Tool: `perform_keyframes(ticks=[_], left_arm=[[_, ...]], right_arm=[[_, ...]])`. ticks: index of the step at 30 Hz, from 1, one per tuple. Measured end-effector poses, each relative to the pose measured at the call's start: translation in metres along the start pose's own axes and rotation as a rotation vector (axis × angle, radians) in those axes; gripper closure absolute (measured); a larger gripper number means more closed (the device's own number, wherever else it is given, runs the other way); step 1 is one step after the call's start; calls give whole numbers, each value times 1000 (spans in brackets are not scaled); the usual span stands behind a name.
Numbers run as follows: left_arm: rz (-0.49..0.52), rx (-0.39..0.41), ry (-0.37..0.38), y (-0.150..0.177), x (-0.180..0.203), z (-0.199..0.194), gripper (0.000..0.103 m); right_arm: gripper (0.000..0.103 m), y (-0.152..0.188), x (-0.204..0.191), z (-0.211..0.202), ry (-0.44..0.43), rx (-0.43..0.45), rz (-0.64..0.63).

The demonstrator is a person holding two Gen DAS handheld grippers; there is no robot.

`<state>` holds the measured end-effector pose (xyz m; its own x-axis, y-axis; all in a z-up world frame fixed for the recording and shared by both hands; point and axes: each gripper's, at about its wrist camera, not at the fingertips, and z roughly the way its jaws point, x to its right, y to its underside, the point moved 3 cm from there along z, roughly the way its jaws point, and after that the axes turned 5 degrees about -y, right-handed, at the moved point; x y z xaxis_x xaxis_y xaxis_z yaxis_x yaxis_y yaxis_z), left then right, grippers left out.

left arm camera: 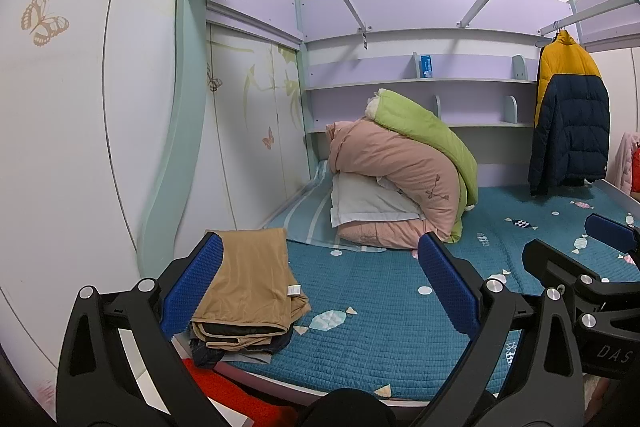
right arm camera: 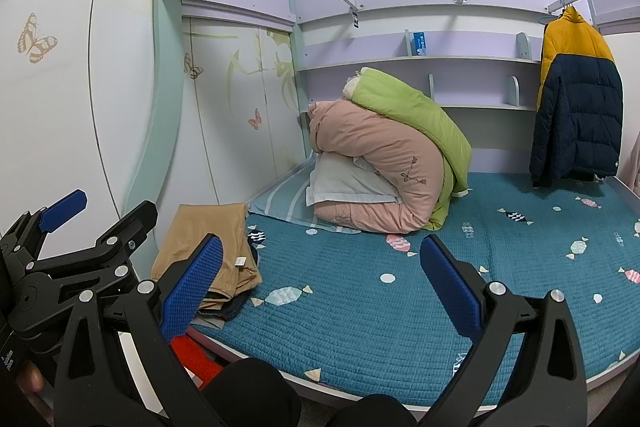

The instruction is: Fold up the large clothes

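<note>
A folded tan garment [left arm camera: 250,287] lies on top of a small stack of folded clothes at the bed's near left corner; it also shows in the right wrist view [right arm camera: 208,251]. My left gripper [left arm camera: 320,291] is open and empty, held above the bed's near edge, its left finger beside the stack. My right gripper [right arm camera: 320,287] is open and empty, to the right of the stack. A yellow and navy puffer jacket [left arm camera: 568,115] hangs on a rail at the far right; it also shows in the right wrist view [right arm camera: 576,103].
The teal quilted mattress [left arm camera: 380,307] stretches ahead. Rolled pink and green duvets [left arm camera: 400,187] with a white pillow sit at the back. Shelves [left arm camera: 420,83] line the back wall. A white wardrobe [left arm camera: 80,107] stands at left. Something red [left arm camera: 224,391] lies below the bed edge.
</note>
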<state>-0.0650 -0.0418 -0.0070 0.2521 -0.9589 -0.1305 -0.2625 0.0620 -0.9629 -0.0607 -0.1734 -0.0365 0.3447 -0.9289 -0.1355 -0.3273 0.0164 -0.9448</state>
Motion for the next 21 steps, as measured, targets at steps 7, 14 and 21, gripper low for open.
perform_keyframes(ticks=[7,14,21], left_arm=[[0,-1,-1,2,0,-1,5],[1,-1,-2,1,0,0,5],[2,-2,-1,3,0,-1,5]], right_arm=[[8,2,-1,0,2,-1,3],[8,2,0,0,2,0,4],[8,4,-1,-1,2,1,8]])
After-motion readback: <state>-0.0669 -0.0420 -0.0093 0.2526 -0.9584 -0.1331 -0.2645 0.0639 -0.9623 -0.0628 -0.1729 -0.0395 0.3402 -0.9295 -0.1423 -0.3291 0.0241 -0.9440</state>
